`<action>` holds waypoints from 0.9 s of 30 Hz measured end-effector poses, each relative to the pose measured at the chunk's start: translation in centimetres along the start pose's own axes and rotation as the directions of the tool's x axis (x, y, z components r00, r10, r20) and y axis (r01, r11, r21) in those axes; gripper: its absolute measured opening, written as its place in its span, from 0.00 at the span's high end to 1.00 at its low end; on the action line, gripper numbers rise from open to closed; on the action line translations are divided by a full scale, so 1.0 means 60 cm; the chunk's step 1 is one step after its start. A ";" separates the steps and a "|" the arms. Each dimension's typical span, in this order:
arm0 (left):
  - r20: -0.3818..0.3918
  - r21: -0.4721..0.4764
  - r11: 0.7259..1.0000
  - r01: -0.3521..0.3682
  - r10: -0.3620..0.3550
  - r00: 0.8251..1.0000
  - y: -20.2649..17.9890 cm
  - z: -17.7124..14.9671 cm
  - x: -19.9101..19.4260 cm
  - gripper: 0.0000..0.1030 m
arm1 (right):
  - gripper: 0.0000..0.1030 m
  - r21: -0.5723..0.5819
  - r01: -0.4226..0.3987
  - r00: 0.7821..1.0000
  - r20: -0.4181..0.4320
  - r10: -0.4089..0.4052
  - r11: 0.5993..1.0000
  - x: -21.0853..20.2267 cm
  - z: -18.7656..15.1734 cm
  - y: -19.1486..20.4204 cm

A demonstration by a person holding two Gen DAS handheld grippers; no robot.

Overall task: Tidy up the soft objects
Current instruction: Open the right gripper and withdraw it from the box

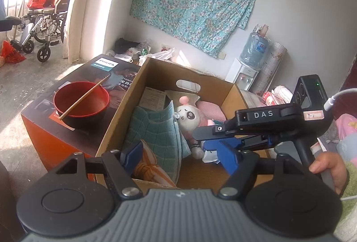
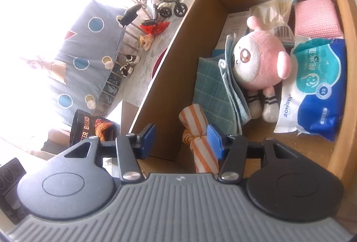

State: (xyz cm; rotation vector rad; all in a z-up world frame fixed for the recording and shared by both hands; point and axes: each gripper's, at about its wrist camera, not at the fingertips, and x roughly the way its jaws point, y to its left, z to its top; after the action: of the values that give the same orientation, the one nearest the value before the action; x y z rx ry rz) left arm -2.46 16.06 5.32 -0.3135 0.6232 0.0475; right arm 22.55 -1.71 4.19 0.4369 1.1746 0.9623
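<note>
We're looking down into the cardboard box (image 2: 223,19), and our right tongs (image 2: 181,138) hang over its near wall, blue pads apart with nothing pressed between them. Just under the right pad lies the orange-striped rolled cloth (image 2: 200,141), tied at the middle, close to the box's near left corner. Beyond it the teal towel (image 2: 212,95) stands folded against the pink plush toy (image 2: 256,59). The blue wipes pack (image 2: 316,86) sits along the right wall, and a pink cloth (image 2: 316,17) fills the far right corner.
</note>
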 end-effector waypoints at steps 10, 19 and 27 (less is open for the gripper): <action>-0.055 0.214 0.969 0.120 -0.111 0.992 -0.134 0.066 0.050 0.24 | 0.48 0.021 0.112 0.948 0.297 -0.114 0.993 -0.246 -0.017 -0.060; -0.200 0.439 0.866 0.239 -0.165 0.966 -0.330 0.104 0.224 0.24 | 0.43 0.212 0.343 0.829 0.390 -0.401 0.915 -0.393 0.030 -0.210; -0.284 0.505 0.832 0.232 -0.094 0.954 -0.443 0.128 0.409 0.28 | 0.33 0.362 0.512 0.744 0.267 -0.613 0.779 -0.371 0.102 -0.389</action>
State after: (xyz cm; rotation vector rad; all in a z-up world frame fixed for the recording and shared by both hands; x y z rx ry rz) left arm 25.46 -8.12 4.27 0.1774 0.8278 -0.3359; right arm 35.99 -31.56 2.07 0.4132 0.9946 0.1639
